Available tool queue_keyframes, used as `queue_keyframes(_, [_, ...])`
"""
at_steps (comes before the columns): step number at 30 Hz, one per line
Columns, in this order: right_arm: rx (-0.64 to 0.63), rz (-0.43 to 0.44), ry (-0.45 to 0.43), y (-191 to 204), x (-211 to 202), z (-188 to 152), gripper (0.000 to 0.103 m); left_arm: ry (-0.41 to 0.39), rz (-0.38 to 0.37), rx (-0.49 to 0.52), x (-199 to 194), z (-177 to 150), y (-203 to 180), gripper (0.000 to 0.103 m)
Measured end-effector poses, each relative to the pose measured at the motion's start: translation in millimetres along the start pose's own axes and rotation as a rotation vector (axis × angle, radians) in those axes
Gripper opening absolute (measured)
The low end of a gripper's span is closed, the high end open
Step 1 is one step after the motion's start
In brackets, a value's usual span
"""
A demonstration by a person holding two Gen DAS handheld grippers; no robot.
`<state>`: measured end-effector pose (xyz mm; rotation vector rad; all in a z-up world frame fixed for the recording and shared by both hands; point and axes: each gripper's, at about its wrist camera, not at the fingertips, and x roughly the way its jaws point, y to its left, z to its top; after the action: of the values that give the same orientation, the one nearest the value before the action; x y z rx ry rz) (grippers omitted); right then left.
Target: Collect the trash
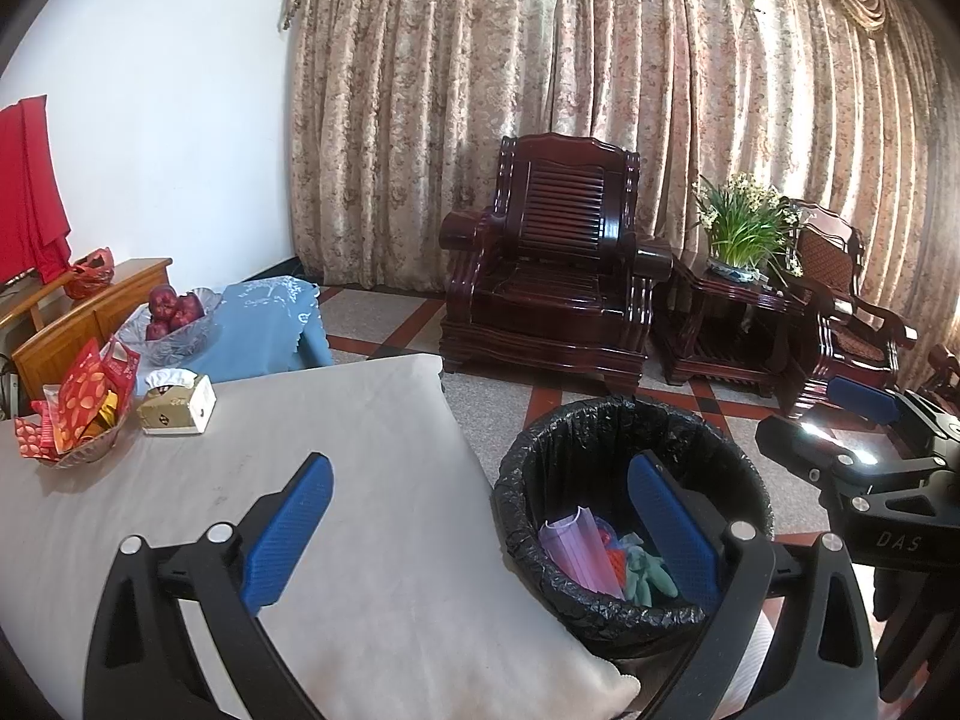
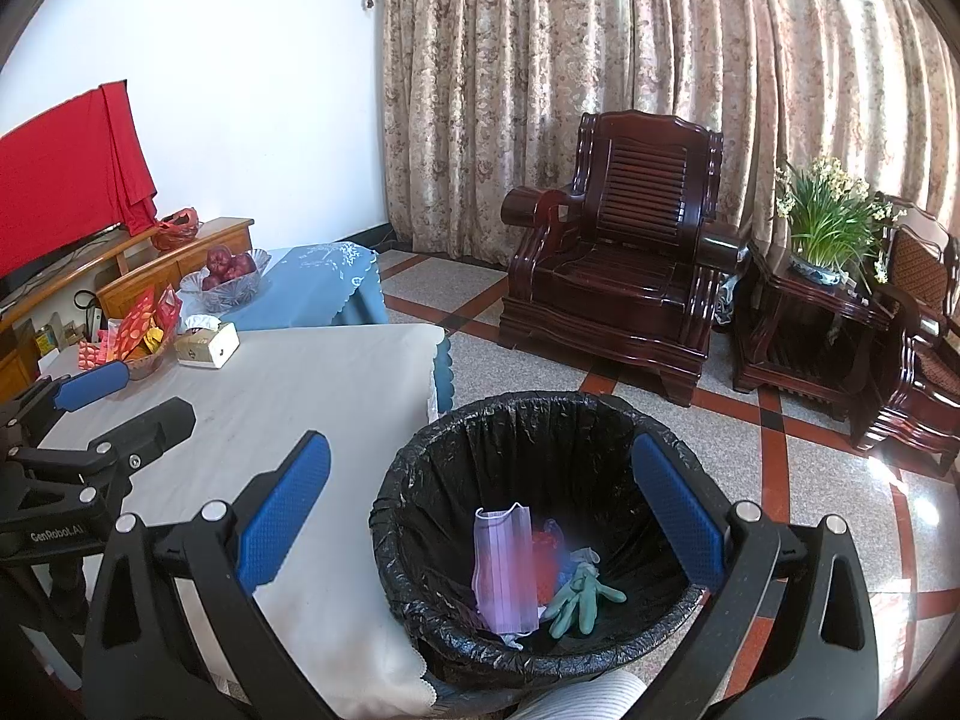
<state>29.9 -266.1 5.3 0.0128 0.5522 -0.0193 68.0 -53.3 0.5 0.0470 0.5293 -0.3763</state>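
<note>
A dark wooden armchair (image 2: 612, 264) is set before patterned curtains (image 2: 600, 60); the tiled floor (image 2: 810, 468) is sunlit.

Bin liner (image 2: 540, 438): glossy black, crinkled. In it: lilac pleated face mask (image 2: 501, 564), teal-green glove (image 2: 579, 597), sth red, blurred, btwn them. Counter cloth (image 1: 336, 480): plain off-white/beige; 2nd cloth (image 2: 318, 282) behind: sky blue w/ white floral embroidery. Tissue box (image 1: 177, 405): cream & gold. Snack packets (image 1: 81, 399): red w/ orange dots, some yellow. Apples (image 1: 174, 309): dark red, in clear cut-glass bowl. Curtains (image 1: 540, 60): beige w/ brown floral pattern. Armchair (image 1: 552, 258): dark reddish-brown, polished. Floor (image 2: 774, 450): grey speckled tiles, red strips, black squares at crossings. Wall white; red cloth (image 2: 66, 192) hanging. Plant (image 2: 831, 216): green lvs, pale blooms, blue-white pot. Both grippers black, blue textured pads (image 2: 282, 516) on jaws.
</note>
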Motion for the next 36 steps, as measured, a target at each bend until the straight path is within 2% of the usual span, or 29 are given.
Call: queue_keyframes(36, [-0.005, 0.002, -0.008, 2.4, 0.6, 5.3, 0.098, -0.005, 0.002, 0.003, 0.1, -0.3, -0.5, 0.097])
